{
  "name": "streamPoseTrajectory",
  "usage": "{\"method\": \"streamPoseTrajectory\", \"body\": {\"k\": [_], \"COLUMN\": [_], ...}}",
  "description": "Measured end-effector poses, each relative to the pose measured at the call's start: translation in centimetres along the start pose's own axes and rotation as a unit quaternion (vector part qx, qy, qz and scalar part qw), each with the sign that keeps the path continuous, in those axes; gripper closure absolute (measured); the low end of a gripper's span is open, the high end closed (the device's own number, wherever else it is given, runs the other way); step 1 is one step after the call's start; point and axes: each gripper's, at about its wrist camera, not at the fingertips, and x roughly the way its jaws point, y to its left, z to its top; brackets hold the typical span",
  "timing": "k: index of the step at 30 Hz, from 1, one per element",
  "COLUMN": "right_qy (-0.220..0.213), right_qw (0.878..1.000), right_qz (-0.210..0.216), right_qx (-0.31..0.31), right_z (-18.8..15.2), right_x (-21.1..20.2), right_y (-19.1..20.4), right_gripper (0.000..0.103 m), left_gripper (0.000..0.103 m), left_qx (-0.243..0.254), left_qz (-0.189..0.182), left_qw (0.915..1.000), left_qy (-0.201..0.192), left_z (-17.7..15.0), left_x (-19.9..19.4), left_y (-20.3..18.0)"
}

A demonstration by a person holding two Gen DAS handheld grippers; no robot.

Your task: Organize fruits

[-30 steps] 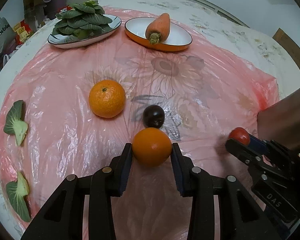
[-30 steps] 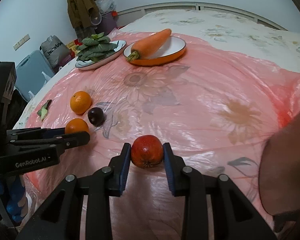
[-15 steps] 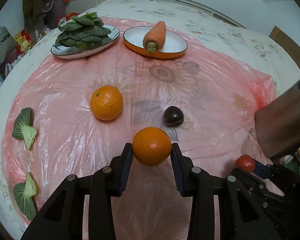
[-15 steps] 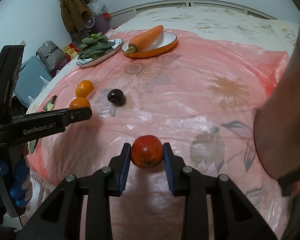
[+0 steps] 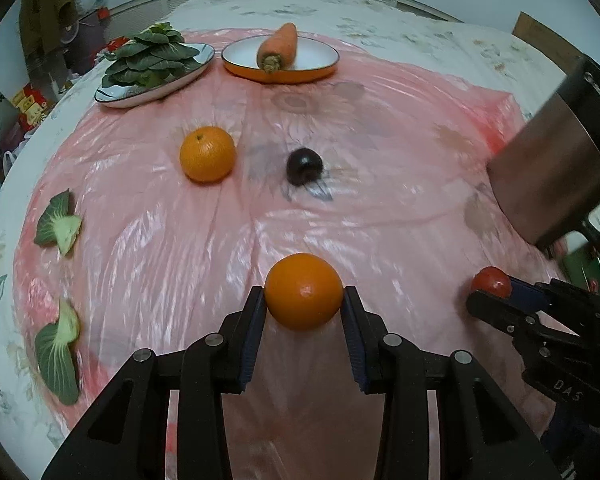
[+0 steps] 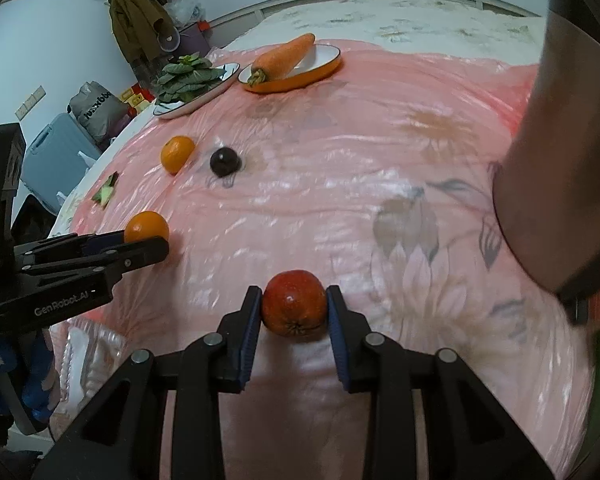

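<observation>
**Two fruits in hand, two on the cover, no fruit yet placed**

We found the left gripper (image 5: 304, 300) clamped on a round smooth orange (image 5: 303, 291), lower centre of the left wrist view, both pads pressed to its sides. The right gripper (image 6: 294, 307) was likewise closed on a round red fruit with a dark calyx (image 6: 294, 303), lower centre of the right wrist view.

Two fruits lay loose on the pink plastic table cover (image 5: 380, 216): a dimpled orange tangerine (image 5: 207, 154) at centre left and a small dark purple plum (image 5: 304, 167) just right of it, apart from each other.

At the upper centre, an orange-rimmed white oval dish (image 5: 324, 64) held a carrot (image 5: 279, 46); to its left, a blue-rimmed plate (image 5: 112, 98) held leafy greens (image 5: 152, 56). Two cut green leaf pieces (image 5: 58, 226) lay at the left edge.

We could identify no fruit container in either view. In our judgement the task stood at an early stage: two fruits carried, none deposited, two awaiting collection.
</observation>
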Motion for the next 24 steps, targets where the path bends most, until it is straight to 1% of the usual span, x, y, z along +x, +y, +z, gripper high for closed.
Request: {"method": "streamPoseTrajectory", "body": {"k": [7,13,19,24], "right_qy": [0.002,-0.001,-0.018,-0.032], "right_qw": [1.0,0.998,0.992,0.985], "right_qz": [-0.003,-0.02,-0.057,-0.091], "right_qx": [0.022,0.056,0.107,0.146], "right_z": [-1.9,-4.3,-6.8,-8.7], "right_x": [-2.2,-5.6,-10.4,-14.0], "right_y": [-0.6,-2.5,-6.0,-9.8], "right_gripper": [0.071,0.071,0.071,0.071], "left_gripper": [0.07,0.07,0.07,0.07], "left_qx": [0.031,0.078,0.123,0.167], "left_qz": [-0.009,-0.027,-0.057,-0.082], "left_qw": [0.9994,0.9963,0.99,0.9814], "left_qy": [0.013,0.025,0.04,0.046], "left_z": [-0.7,-1.7,-2.7,-3.4], "left_x": [-0.8,-1.5,-2.3,-2.8], "left_y": [-2.7,-6.6,-11.9,-17.1]}}
